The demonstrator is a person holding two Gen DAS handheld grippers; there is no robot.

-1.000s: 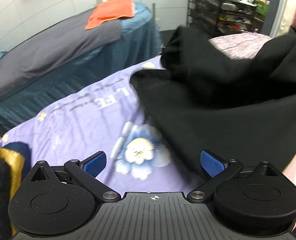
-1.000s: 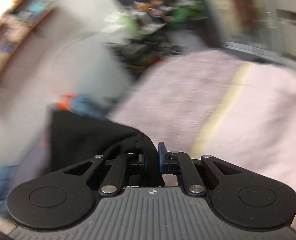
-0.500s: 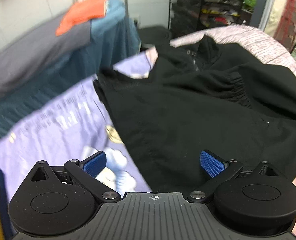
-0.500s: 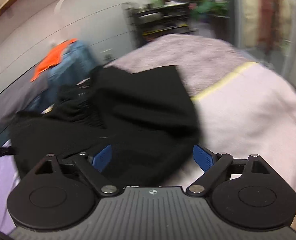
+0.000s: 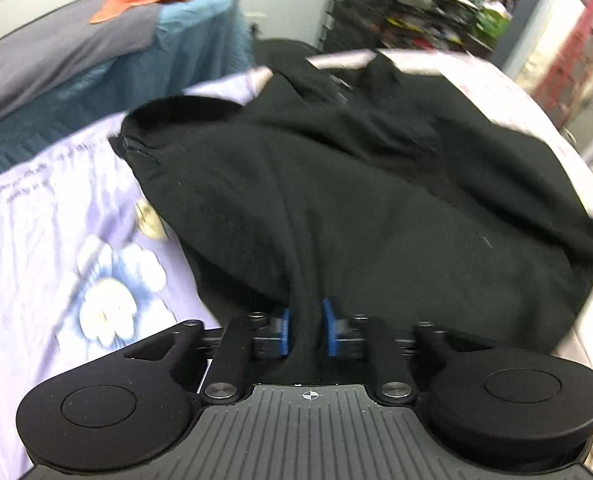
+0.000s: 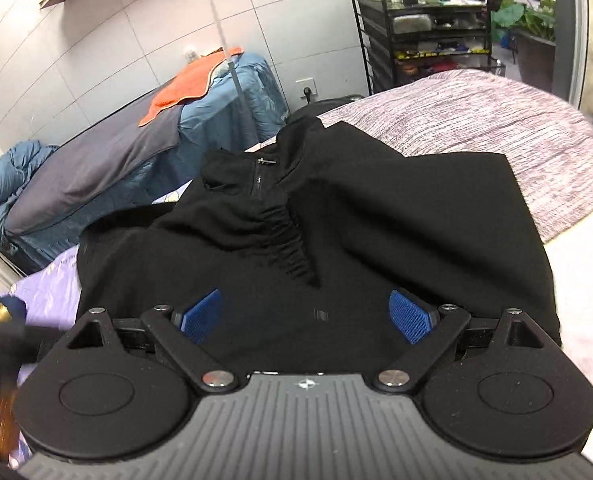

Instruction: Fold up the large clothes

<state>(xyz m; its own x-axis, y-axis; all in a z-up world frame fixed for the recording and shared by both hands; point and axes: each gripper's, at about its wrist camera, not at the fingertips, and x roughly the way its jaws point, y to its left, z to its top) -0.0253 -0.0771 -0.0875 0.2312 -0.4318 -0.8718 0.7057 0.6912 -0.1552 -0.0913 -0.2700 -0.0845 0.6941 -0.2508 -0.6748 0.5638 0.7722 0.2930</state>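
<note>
Where left gripper (image 5: 304,330) pinches black garment (image 5: 376,208), blurred edges.

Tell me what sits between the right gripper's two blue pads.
Only the black jacket, lying under the open right gripper; nothing is pinched, as the right wrist view shows.

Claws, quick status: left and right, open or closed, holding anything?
Left claw: closed on a fold of the black garment.
Right claw: open, holding nothing, above the black garment.
</note>
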